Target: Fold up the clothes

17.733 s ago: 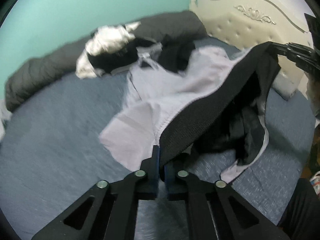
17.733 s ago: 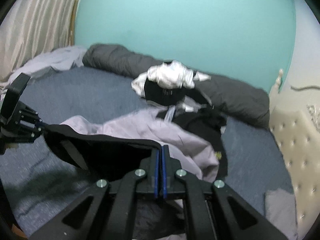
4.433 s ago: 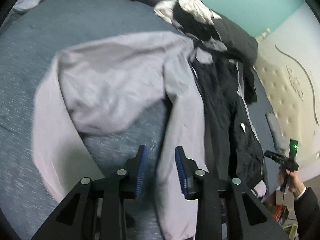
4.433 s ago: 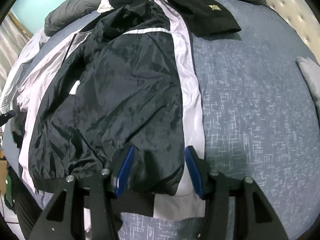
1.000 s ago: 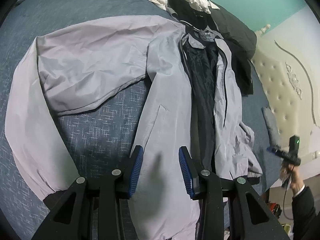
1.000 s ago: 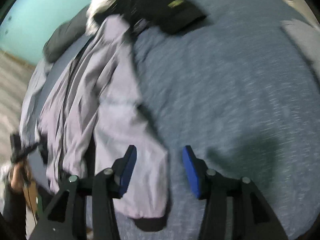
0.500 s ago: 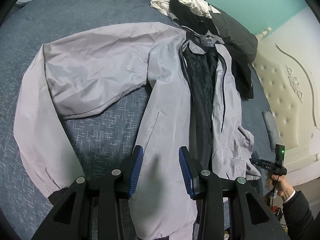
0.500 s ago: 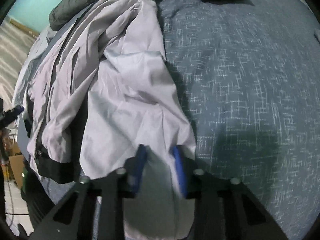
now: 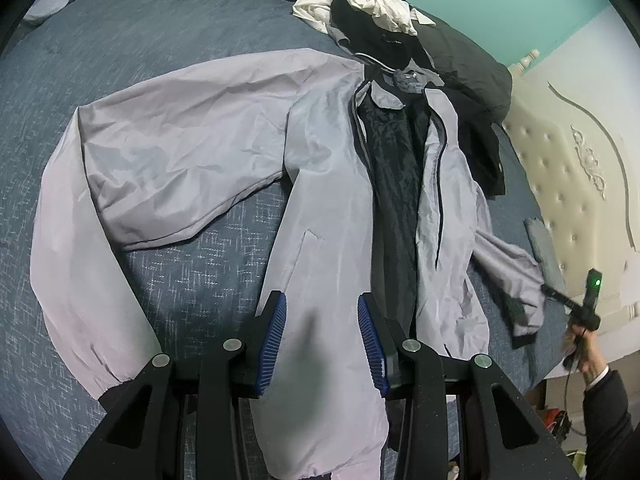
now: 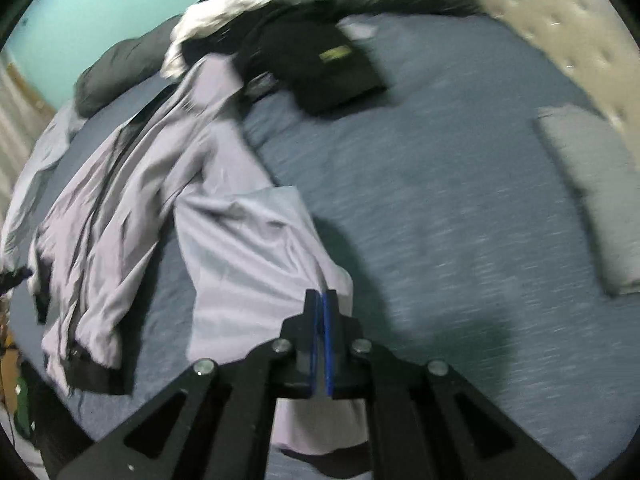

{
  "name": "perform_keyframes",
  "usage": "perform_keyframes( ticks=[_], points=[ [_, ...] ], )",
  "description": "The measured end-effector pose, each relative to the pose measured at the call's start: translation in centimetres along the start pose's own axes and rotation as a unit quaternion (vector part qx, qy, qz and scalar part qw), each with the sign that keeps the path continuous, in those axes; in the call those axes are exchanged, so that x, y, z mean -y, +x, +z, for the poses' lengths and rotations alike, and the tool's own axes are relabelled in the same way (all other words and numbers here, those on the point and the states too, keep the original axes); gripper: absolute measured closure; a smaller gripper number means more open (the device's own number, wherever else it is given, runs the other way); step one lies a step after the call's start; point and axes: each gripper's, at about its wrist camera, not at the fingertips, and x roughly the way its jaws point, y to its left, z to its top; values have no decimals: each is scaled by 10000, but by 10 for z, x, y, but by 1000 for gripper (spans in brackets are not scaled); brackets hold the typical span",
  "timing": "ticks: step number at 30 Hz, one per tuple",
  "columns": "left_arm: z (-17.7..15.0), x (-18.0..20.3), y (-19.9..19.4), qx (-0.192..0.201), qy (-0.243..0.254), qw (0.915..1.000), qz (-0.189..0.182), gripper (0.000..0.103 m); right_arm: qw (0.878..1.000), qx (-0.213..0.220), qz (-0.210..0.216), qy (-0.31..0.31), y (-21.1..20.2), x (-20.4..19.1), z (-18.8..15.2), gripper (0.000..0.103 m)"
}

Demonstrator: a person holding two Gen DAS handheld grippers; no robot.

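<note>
A light grey jacket (image 9: 320,208) with black lining lies unzipped, front up, on the blue bed. One sleeve (image 9: 120,184) bends across the bed at the left. My left gripper (image 9: 322,320) hovers open over the jacket's front panel near the hem, with nothing between its blue pads. In the right wrist view my right gripper (image 10: 322,300) is shut on the other sleeve (image 10: 256,240), near its black cuff, and holds it off the bed. From the left wrist view that gripper (image 9: 560,298) shows at the far right, pulling this sleeve outward.
A heap of black and white clothes (image 9: 376,12) and a folded black garment (image 10: 320,64) lie by the dark bolster (image 9: 472,64) at the bed's far side. A grey pillow (image 10: 592,196) rests against the tufted cream headboard (image 9: 580,184). A person's hand (image 9: 580,348) grips the right tool.
My right gripper has shut on the jacket's sleeve and drawn it away from the body, toward the headboard side. The left gripper has stayed open and almost still.
</note>
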Motion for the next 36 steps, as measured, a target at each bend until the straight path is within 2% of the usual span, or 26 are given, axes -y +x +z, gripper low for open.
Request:
perform_keyframes(
  ticks=[4, 9, 12, 14, 17, 20, 23, 24, 26, 30, 32, 33, 34, 36],
  points=[
    [0, 0, 1, -10, -20, 10000, 9, 62, 9979, 229, -570, 197, -25, 39, 22, 101],
    [-2, -2, -1, -60, 41, 10000, 61, 62, 9880, 243, -1428, 529, -32, 79, 38, 101],
    [-3, -7, -1, -76, 25, 9999, 84, 62, 9818, 235, -1756, 681, -32, 81, 38, 96],
    [-3, -9, 0, -104, 16, 9999, 86, 62, 9786, 334, -1931, 623, -34, 69, 38, 93],
    [-6, -9, 3, -152, 20, 9999, 55, 62, 9833, 513, -1691, 443, -39, 42, 37, 85],
    [-11, -9, 8, -224, 28, 9997, 12, 62, 9945, 472, -850, 387, -34, 10, 33, 75],
    [-18, -15, 14, -294, -53, 9996, -19, 62, 9998, 44, 96, 149, -13, -34, 22, 72],
    [-20, -16, 15, -309, -82, 9995, -26, 62, 9992, -122, 382, 56, -6, -50, 17, 70],
    [-24, -18, 16, -347, -111, 9993, -56, 62, 9963, -464, 691, -213, 10, -83, 5, 69],
    [-30, -18, 18, -425, 22, 9991, 6, 62, 9830, -1109, 1325, -625, 40, -143, -19, 69],
    [-32, -20, 18, -437, 8, 9990, -7, 62, 9764, -1346, 1605, -536, 51, -161, -29, 63],
    [-32, -22, 17, -427, -44, 9991, -51, 62, 9725, -1464, 1744, -491, 56, -169, -34, 52],
    [-33, -24, 17, -409, -78, 9991, -79, 62, 9686, -1573, 1871, -453, 61, -178, -39, 49],
    [-33, -26, 14, -352, -106, 9993, -83, 62, 9656, -1664, 1939, -488, 67, -190, -44, 48]
  ],
)
